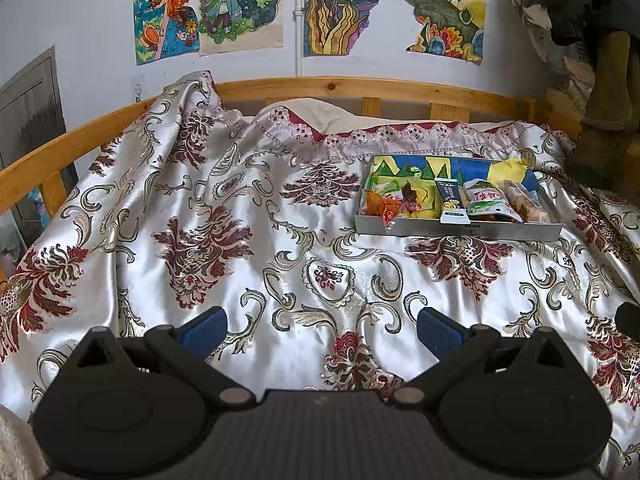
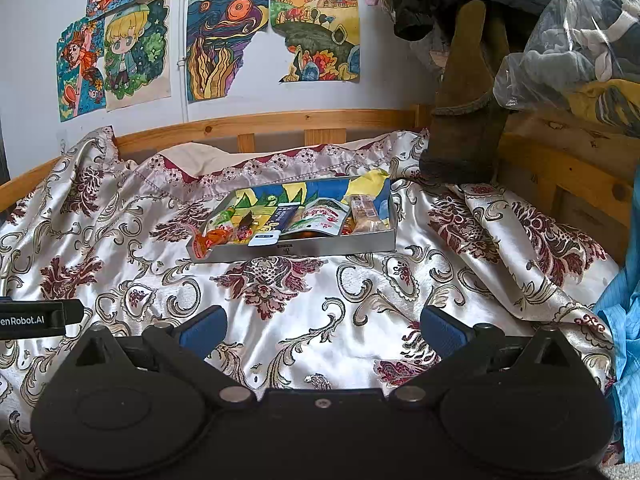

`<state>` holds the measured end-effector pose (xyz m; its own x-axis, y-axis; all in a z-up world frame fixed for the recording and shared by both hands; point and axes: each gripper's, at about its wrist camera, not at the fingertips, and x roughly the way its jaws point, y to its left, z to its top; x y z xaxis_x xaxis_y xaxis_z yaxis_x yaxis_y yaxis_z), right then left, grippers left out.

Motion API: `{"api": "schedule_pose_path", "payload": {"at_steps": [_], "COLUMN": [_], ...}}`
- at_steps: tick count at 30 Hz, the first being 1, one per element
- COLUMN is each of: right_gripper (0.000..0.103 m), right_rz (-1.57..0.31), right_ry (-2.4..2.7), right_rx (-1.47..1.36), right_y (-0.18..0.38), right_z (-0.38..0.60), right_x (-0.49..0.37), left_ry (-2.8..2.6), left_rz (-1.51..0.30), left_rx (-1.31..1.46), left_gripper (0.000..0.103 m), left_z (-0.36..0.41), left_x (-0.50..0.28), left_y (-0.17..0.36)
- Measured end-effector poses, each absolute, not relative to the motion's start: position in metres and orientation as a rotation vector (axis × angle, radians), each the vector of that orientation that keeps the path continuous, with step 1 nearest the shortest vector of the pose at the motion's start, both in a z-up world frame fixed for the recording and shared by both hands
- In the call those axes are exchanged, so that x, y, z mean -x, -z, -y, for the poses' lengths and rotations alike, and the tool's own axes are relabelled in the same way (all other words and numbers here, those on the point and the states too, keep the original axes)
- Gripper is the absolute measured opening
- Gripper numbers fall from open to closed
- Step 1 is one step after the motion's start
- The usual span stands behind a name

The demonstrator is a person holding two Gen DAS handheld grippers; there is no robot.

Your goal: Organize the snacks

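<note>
A shallow grey box [image 1: 456,231] [image 2: 320,246] with a colourful painted inside lies on the satin bedspread. It holds several snack packs: an orange pack [image 1: 378,204] [image 2: 210,240] at the left, a dark blue and white stick pack [image 1: 452,200] [image 2: 276,224], a green and white pouch [image 1: 490,202] [image 2: 320,220], and a clear pack of brown biscuits [image 1: 524,202] [image 2: 364,212] at the right. My left gripper [image 1: 320,330] is open and empty, well short of the box, which is far right of it. My right gripper [image 2: 322,330] is open and empty, with the box straight ahead.
The floral bedspread [image 1: 240,240] [image 2: 120,272] covers the bed. A wooden bed rail [image 1: 320,88] [image 2: 280,120] runs behind. Drawings [image 1: 240,4] hang on the wall. Brown hanging clothes [image 2: 464,112] and a plastic bag [image 2: 580,40] are at the right. The left gripper's body [image 2: 32,318] shows at the left edge.
</note>
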<state>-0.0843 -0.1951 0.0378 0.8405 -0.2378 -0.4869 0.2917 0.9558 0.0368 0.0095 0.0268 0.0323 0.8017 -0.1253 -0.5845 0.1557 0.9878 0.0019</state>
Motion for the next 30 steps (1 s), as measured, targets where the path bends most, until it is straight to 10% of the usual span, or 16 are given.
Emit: {"api": "schedule_pose_path", "payload": {"at_steps": [30], "right_gripper": [0.102], "right_rz": [-0.500], "right_ry": [0.281], "right_rx": [-0.111], "right_y": [-0.0378], "right_z": [0.1949], "right_x": [0.0842], "left_ry": [0.153], "left_rz": [-0.646], "left_rx": [-0.067], "left_gripper": [0.103], "left_z": [-0.0277], "left_x": [-0.0091], "left_y": [-0.0322]}}
